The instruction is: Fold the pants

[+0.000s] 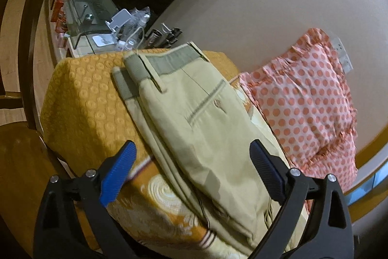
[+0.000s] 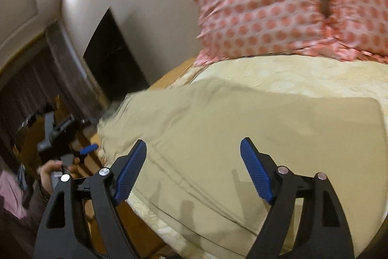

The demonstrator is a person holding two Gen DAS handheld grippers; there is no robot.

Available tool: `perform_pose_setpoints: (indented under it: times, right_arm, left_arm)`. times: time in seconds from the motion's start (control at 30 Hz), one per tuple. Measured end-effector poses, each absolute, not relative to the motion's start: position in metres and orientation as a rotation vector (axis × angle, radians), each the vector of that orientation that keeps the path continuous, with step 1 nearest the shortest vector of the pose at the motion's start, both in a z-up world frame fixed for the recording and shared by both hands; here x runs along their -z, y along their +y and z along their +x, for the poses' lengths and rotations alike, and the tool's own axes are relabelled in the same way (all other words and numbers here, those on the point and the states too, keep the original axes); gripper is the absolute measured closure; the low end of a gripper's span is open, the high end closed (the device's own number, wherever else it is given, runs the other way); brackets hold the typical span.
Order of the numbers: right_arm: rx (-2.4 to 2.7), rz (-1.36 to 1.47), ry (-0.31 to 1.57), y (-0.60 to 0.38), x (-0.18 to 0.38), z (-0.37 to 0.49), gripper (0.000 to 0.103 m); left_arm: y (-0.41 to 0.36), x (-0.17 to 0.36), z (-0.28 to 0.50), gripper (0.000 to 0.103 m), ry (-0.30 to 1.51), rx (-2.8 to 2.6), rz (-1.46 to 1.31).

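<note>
The tan pants lie folded on the yellow bed cover, next to a spotty pink pillow. The left gripper and right gripper are both wide open above the pants, holding nothing.

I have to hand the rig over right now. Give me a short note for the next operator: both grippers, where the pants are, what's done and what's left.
Left hand-held gripper: open, empty, above the pants.
Right hand-held gripper: open, empty, above the leg part of the pants.
The pants lie flat on the bed cover, legs laid one on the other, waistband at the far end, beside the dotted pillow.
Done: the lengthwise fold, it seems.
Left: probably folding them across, hem end to waistband; nothing is gripped yet.
</note>
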State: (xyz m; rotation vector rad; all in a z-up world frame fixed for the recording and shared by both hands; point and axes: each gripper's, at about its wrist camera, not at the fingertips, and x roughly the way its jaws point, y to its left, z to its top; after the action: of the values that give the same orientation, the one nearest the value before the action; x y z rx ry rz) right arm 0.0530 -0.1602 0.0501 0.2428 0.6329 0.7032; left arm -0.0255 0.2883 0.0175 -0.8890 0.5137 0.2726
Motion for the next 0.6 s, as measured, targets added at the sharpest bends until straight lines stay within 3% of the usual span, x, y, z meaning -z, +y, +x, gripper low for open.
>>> perform_pose_setpoints:
  times: [0.2,0.23,0.27,0.33,0.47,0.6]
  right_arm:
    - [-0.689,0.36,0.608,-0.183,-0.043,0.048,0.022]
    - [-0.688,0.366,0.607,-0.184,-0.04,0.051,0.022]
    - [-0.686,0.373,0.606,-0.188,-0.039,0.051,0.022]
    - [-0.685,0.388,0.599,-0.198,-0.038,0.049,0.022]
    - [-0.656,0.408,0.567,-0.224,-0.041,0.048,0.021]
    - [-0.576,0.478,0.504,-0.268,-0.046,0.044,0.021]
  left_arm:
    - [0.303,-0.019,-0.001,0.014,0.533,-0.33,-0.904]
    - [0.306,-0.019,0.004,0.024,0.542,-0.336,-0.904]
    - [0.309,-0.017,0.01,0.053,0.561,-0.334,-0.915]
    - [0.312,-0.012,0.022,0.087,0.614,-0.347,-0.903]
    - [0.29,-0.043,0.034,0.094,0.595,-0.337,-0.722]
    - [0.219,-0.116,0.055,0.096,0.504,-0.15,-0.494]
